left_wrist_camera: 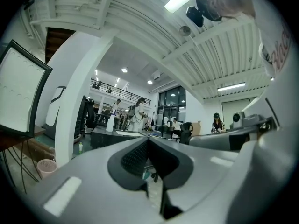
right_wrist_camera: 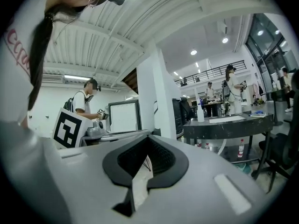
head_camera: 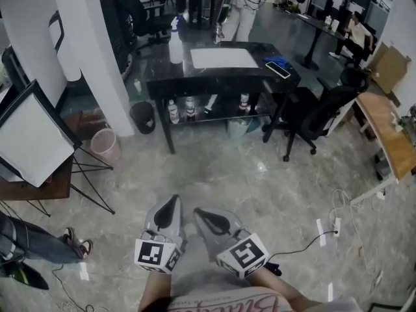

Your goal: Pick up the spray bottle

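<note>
A white spray bottle [head_camera: 175,44] with a blue top stands upright at the far left of a black table [head_camera: 221,75], well across the room from me. It shows small in the left gripper view [left_wrist_camera: 110,123] and in the right gripper view [right_wrist_camera: 200,112]. Both grippers are low and close to my body, side by side over the floor, far short of the table. My left gripper [head_camera: 168,204] is shut with nothing in it, its jaws meeting at the tip [left_wrist_camera: 148,141]. My right gripper [head_camera: 204,217] is likewise shut and empty [right_wrist_camera: 148,141].
On the table lie a white mat [head_camera: 223,58], a phone [head_camera: 277,69] and a blue item [head_camera: 275,61]. Bottles stand on its lower shelf [head_camera: 188,109]. A black office chair [head_camera: 312,116] is at its right, a pink bin [head_camera: 104,145] and a black bin [head_camera: 142,117] at its left. A white pillar [head_camera: 97,51] and a panel on a stand [head_camera: 32,138] are at left.
</note>
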`<state>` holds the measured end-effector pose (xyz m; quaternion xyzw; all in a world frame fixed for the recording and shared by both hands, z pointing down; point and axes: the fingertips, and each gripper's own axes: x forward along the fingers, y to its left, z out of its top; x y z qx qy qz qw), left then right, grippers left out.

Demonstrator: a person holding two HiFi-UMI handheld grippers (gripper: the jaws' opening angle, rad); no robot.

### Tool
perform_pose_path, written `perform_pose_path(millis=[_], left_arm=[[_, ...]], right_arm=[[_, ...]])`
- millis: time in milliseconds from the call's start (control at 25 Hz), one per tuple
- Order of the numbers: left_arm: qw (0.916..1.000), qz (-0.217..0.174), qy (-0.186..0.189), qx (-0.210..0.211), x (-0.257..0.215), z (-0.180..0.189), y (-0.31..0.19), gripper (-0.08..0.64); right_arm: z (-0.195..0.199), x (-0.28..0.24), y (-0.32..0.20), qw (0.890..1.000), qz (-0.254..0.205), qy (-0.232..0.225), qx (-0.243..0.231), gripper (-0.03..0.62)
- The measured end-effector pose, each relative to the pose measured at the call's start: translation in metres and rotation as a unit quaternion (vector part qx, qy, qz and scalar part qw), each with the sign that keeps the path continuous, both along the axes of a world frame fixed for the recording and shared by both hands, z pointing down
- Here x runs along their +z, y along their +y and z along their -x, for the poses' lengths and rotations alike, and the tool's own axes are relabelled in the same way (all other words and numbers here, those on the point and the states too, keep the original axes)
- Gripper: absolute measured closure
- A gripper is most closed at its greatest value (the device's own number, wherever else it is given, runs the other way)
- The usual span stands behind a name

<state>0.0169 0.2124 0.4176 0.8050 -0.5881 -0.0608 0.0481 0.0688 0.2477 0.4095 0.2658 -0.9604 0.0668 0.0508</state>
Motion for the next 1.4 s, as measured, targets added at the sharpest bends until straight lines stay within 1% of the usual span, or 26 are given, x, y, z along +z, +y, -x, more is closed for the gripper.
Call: perform_pose_path(millis=[120, 280, 480, 680, 880, 1000, 1120, 1280, 1400], left_arm=[[1.0, -0.005, 0.0, -0.002, -0.004, 0.012, -0.024, 0.561], [0.9997, -0.021, -0.008, 0.004, -0.018, 0.024, -0.07, 0.561], [0.9989, -0.04, -0.014, 0.019, -0.036, 0.043, -0.126, 0.561], [0.9982, -0.049, -0.019, 0.028, -0.044, 0.063, -0.168, 0.561], [0.9989, -0.036, -0.011, 0.028, -0.032, 0.082, -0.206, 0.561], [0.999, -0.031, -0.005, 0.032, -0.03, 0.087, -0.224, 0.561], [0.9992, -0.023, -0.002, 0.031, -0.022, 0.095, -0.244, 0.561], [0.9995, -0.017, 0.004, 0.028, -0.016, 0.106, -0.278, 0.561], [0.9997, -0.011, -0.001, 0.022, -0.015, 0.115, -0.309, 0.561]], right_arm=[[0.013, 0.001, -0.022, 1.0, -0.006, 0.001, -0.006, 0.592], [0.03, 0.001, -0.072, 1.0, -0.018, 0.009, -0.006, 0.592], [0.053, -0.018, -0.138, 1.0, -0.029, 0.001, 0.011, 0.592], [0.073, -0.023, -0.187, 0.999, -0.036, 0.001, 0.027, 0.592], [0.092, -0.012, -0.214, 0.999, -0.031, 0.006, 0.02, 0.592], [0.095, -0.009, -0.235, 0.999, -0.019, 0.015, 0.029, 0.592], [0.099, -0.005, -0.257, 0.999, -0.014, 0.013, 0.035, 0.592], [0.108, 0.003, -0.29, 0.999, -0.003, 0.021, 0.032, 0.592], [0.117, 0.006, -0.322, 0.999, 0.005, 0.021, 0.028, 0.592]])
